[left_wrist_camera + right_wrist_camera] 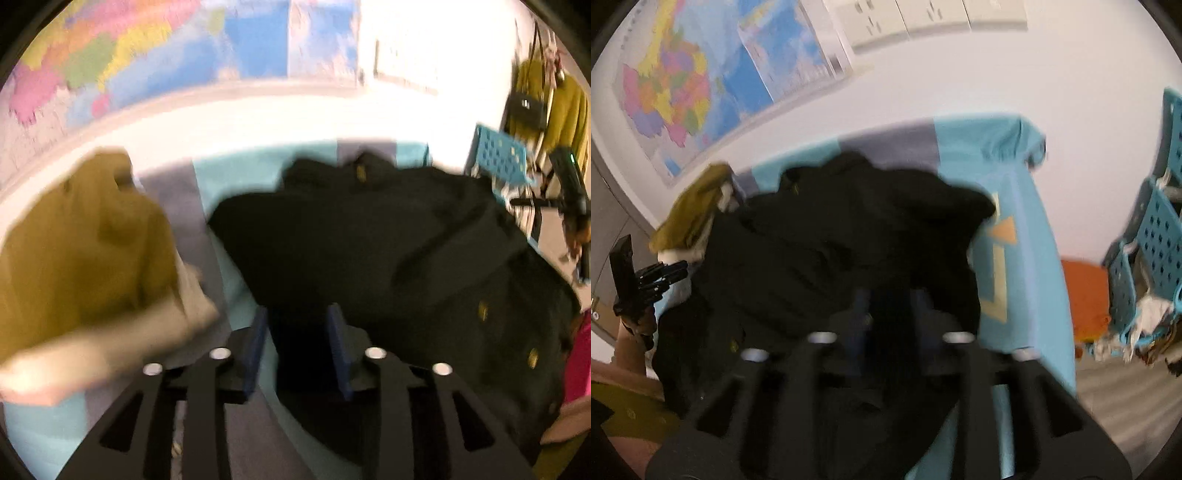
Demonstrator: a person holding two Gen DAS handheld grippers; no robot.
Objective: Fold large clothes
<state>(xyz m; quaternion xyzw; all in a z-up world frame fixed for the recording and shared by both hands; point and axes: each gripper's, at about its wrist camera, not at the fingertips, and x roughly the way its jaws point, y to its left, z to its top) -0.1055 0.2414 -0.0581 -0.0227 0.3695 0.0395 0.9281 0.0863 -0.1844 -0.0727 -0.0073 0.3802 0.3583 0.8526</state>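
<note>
A black coat (388, 240) lay crumpled and unfolded ahead of both grippers. The left gripper (297, 350) pinched its hem; the right gripper's (892, 314) finger state was unclear.

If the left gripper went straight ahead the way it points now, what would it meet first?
Most likely the black coat: dark cloth already fills the gap between the left gripper's blue fingers and spreads ahead. The mustard garment lies off to its left. Blur leaves contact unclear.
</note>
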